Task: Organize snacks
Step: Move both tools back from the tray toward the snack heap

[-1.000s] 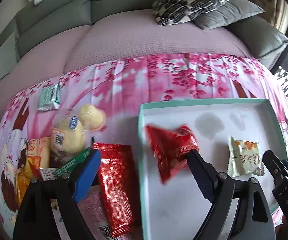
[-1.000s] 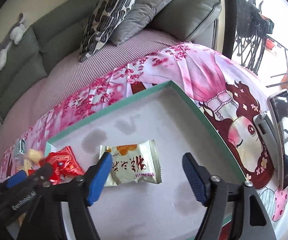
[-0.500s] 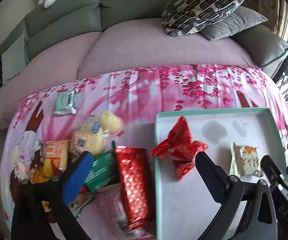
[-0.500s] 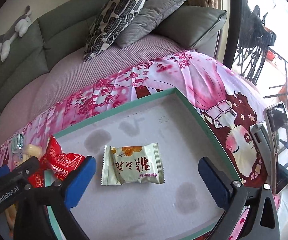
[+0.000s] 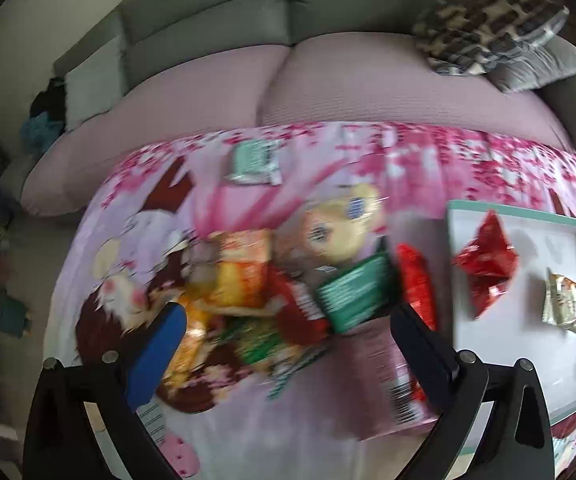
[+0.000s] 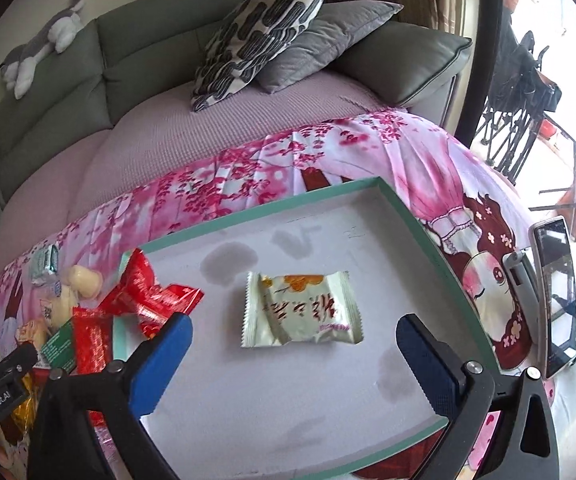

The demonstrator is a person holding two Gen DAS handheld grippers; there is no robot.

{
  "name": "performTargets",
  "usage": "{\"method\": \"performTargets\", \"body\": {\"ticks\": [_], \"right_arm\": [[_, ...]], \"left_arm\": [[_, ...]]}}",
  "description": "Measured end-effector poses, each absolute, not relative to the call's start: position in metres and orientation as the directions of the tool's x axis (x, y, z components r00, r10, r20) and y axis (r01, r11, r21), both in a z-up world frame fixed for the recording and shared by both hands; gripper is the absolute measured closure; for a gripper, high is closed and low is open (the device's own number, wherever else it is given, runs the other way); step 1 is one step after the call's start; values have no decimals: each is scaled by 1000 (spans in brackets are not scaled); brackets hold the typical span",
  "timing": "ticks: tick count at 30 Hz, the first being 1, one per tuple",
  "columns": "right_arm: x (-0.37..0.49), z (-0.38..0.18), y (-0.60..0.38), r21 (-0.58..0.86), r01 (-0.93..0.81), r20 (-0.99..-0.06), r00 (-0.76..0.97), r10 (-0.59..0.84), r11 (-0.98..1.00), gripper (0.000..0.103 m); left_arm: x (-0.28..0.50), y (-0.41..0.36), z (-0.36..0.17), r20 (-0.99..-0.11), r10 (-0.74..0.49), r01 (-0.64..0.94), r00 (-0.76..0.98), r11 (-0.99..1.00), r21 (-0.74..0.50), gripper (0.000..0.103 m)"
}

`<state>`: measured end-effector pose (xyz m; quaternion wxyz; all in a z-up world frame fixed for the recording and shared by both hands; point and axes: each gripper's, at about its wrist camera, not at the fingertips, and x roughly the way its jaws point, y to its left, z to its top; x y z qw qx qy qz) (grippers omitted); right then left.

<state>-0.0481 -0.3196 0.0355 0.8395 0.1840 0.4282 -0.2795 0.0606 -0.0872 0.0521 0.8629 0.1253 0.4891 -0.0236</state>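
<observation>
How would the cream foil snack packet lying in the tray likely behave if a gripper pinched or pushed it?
The cream packet looks puffed and crinkled, so it would probably dent and feel light. Its glossy film may slip on the tray floor when pushed. Lying flat, it seems unlikely to roll.

Two fisheye views, each mounted on a hand-held gripper and aimed forward and steeply downward along its fingers, close over a pink printed cloth (image 5: 428, 160).

Left wrist view: blurred, centred over a heap of snack packets (image 5: 271, 280), with the sofa (image 5: 215, 20) across the top of the frame and the tray (image 5: 528, 220) at the right edge.

Right wrist view: sharp, centred over the tray (image 6: 288, 380), sofa at upper left.

Shared by both: tray, red packet (image 5: 486, 260) (image 6: 147, 296), pale packet (image 5: 560, 298) (image 6: 302, 308), sofa, patterned cushion (image 5: 484, 24) (image 6: 259, 28).
</observation>
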Motion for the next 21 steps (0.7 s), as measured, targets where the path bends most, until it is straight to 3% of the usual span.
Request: {"method": "performTargets", "body": {"ticks": [6, 14, 21], "right_arm": [[-41, 20, -292, 126, 606, -888, 422, -183, 786, 0], [-23, 34, -226, 47, 483, -871, 449, -202, 874, 0], [-5, 33, -158, 79, 317, -868, 488, -91, 945, 0]], "left_arm": [[57, -33, 45, -870, 100, 68, 483, 986, 151, 1], [57, 32, 43, -883, 119, -70, 455, 993, 98, 1], [60, 75, 45, -886, 100, -151, 452, 988, 34, 1]]}}
